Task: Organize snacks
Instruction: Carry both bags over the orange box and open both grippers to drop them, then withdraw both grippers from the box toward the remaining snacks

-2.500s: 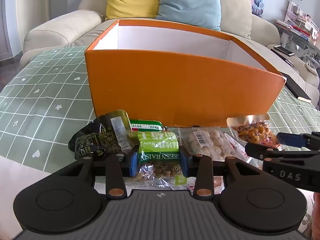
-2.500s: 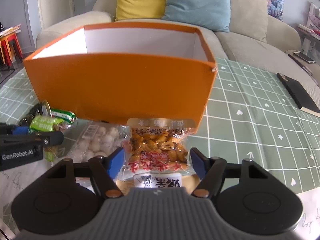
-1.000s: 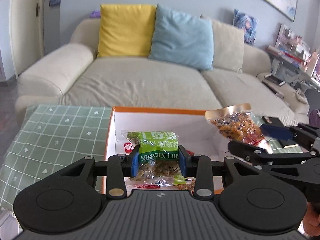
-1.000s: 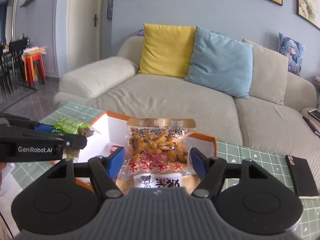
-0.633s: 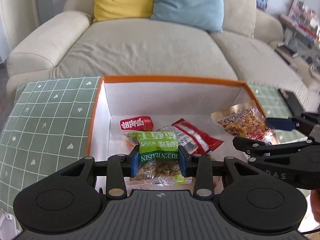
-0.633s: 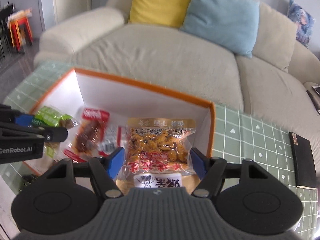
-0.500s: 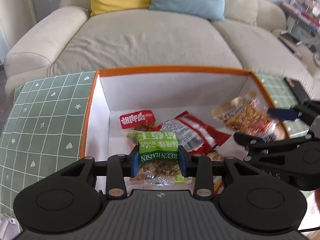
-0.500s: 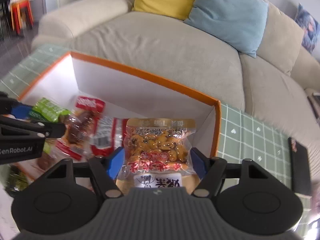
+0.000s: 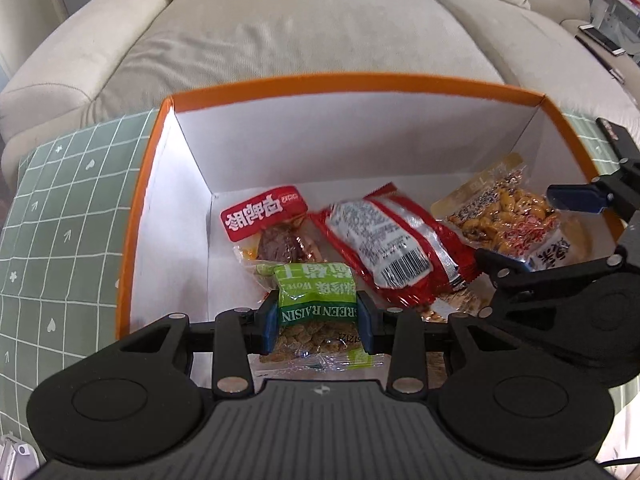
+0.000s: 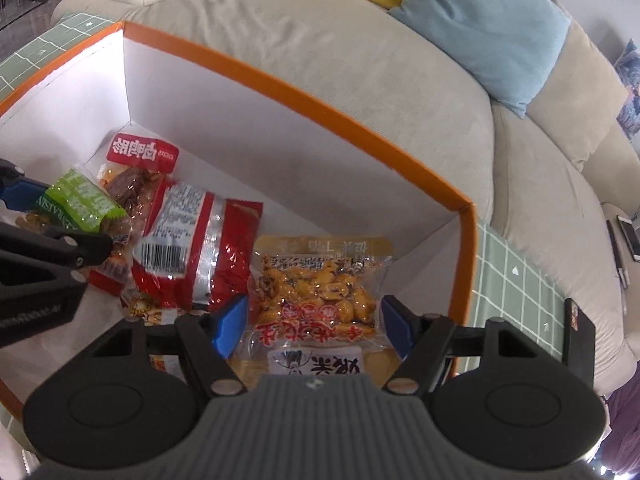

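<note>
My left gripper [image 9: 318,320] is shut on a green raisin packet [image 9: 316,300] and holds it inside the orange box [image 9: 352,82], over the near left of its white floor. My right gripper [image 10: 314,326] is shut on a clear packet of yellow-orange nuts [image 10: 316,288] inside the box [image 10: 312,92] at its right side. The nut packet [image 9: 504,220] and right gripper [image 9: 560,240] also show in the left wrist view. The raisin packet [image 10: 80,204] shows in the right wrist view.
On the box floor lie a red-labelled meat snack [image 9: 268,224] and a red foil packet [image 9: 396,248], with more packets under them. The box stands on a green checked tablecloth [image 9: 60,208]. A beige sofa [image 9: 300,32] lies behind. A black book [image 10: 576,332] lies right of the box.
Both grippers lifted their packets from the table in front of the box, carried them over its rim and lowered them inside. The grips have not changed.
</note>
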`<state>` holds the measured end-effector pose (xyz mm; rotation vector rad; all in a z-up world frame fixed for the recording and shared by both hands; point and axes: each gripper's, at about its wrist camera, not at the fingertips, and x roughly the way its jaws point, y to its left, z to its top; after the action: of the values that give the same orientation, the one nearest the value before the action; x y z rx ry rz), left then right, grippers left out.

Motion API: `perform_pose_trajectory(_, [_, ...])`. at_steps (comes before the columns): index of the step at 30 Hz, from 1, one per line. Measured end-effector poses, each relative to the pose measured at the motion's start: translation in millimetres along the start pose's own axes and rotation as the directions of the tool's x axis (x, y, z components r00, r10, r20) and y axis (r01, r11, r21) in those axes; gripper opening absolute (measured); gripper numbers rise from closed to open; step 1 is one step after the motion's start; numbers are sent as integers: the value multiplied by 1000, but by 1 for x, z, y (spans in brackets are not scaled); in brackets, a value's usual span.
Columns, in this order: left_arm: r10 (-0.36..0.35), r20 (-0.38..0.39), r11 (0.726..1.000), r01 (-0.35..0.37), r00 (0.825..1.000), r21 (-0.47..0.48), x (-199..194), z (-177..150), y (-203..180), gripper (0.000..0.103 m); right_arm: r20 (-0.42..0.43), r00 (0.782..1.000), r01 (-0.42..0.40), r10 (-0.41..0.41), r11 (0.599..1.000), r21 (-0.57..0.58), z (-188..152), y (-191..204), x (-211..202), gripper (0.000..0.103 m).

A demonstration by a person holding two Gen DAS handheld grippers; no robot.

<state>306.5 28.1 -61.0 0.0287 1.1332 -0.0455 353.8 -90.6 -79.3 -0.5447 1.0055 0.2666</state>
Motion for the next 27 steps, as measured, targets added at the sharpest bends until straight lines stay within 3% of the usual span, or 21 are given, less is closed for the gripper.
perform_pose_trajectory(10, [8,-36,1000,-8,999,3,10,-1,-1,46,-39,999,-12,13,1000,23,-5,-9,11,74])
perform_pose_trajectory(14, [21,0,1000,-21,1000,1,5,-5,-3,54,-38,999,-30,32,998,48,-6,-13,7,77])
perform_pose_trajectory(16, [35,17,999,-35,999,9,0,-7,-4,64,-32,999,-40,41,998,55,-6,-13,6,79])
perform_pose_trajectory(27, [34,78,999,-32,996,-24,-36,-15,-1,67,47,998,-38,34,996,80,-10,-13,-29,83])
